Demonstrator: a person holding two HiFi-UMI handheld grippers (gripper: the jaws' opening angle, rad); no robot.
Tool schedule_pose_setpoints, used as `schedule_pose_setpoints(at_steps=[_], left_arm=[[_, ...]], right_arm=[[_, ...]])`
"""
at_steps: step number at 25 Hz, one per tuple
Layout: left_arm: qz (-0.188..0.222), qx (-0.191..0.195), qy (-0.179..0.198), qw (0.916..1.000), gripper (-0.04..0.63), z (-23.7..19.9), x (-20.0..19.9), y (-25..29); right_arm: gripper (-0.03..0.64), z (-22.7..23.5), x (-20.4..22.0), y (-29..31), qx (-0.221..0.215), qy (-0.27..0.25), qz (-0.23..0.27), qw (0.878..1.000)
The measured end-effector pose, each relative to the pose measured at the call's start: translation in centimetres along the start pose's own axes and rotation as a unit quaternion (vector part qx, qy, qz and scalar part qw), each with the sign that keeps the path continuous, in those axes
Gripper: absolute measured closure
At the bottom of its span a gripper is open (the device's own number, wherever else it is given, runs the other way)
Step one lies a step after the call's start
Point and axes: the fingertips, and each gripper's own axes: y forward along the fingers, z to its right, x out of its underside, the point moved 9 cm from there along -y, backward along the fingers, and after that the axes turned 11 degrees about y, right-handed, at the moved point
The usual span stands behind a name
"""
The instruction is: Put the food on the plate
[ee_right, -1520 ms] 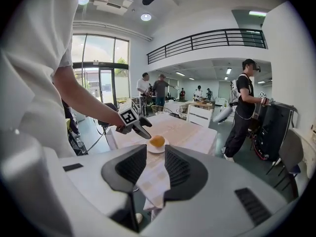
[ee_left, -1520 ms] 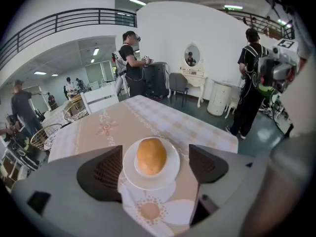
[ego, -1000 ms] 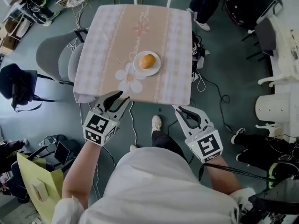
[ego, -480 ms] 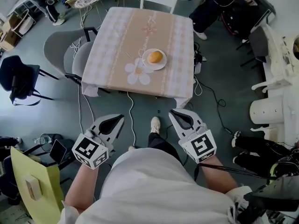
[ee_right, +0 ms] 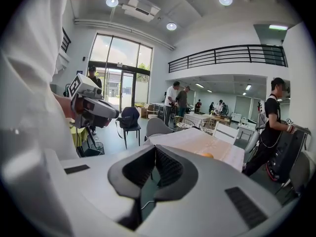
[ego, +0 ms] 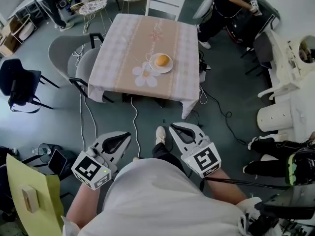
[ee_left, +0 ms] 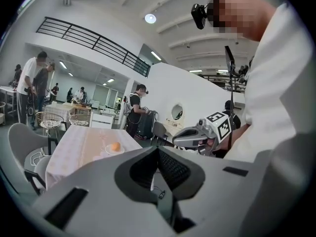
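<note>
An orange, roundish piece of food (ego: 162, 60) lies on a small white plate (ego: 169, 68) on the checked-cloth table (ego: 118, 53). It shows small in the left gripper view as food (ee_left: 115, 146) and in the right gripper view as food (ee_right: 207, 155). Both grippers hang over the floor well short of the table, close to my body. My left gripper (ego: 125, 136) is shut with nothing between its jaws, its own view showing the pads together (ee_left: 158, 151). My right gripper (ego: 174, 127) is also shut and empty (ee_right: 155, 151).
A white chair (ego: 165, 4) stands at the table's far side and grey chairs (ego: 74, 58) at its left. Cables (ego: 135, 122) trail over the floor under the near edge. People stand at the back. White equipment (ego: 290, 82) is at the right, a yellow board (ego: 29, 195) at the lower left.
I have backed away from the table, so it sits farther off. Both grippers have drawn back toward my body and their jaws have closed from partly open to shut.
</note>
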Motion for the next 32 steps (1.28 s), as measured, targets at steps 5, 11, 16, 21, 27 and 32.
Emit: schedule_pose_setpoints(at_steps=[5,11,16,21,27,32], left_arm=[[0.015,-0.002,0.002,0.9999,0.586,1.7,0.2,-2.2],[0.018,-0.005,0.000,0.9998,0.586,3.7,0.7,-4.3],[0.019,-0.009,-0.003,0.9998,0.586,5.0,1.7,-6.0],[0.017,-0.020,-0.006,0.9996,0.586,6.0,2.6,-7.9],[0.012,-0.024,-0.006,0.9996,0.586,6.8,3.4,-9.0],[0.012,-0.018,0.002,0.9998,0.586,7.7,3.6,-8.9]], right_arm=[[0.603,-2.5,0.4,-1.1,-0.004,-0.021,-0.007,1.000],[0.604,-5.4,1.0,-1.9,-0.013,-0.031,-0.009,0.999],[0.604,-7.7,1.4,-2.0,-0.021,-0.045,-0.013,0.999],[0.604,-9.3,1.9,-2.0,-0.032,-0.039,-0.007,0.999],[0.604,-10.6,2.4,-2.2,-0.039,-0.042,-0.012,0.998],[0.604,-11.2,2.9,-2.9,-0.037,-0.042,-0.008,0.998]])
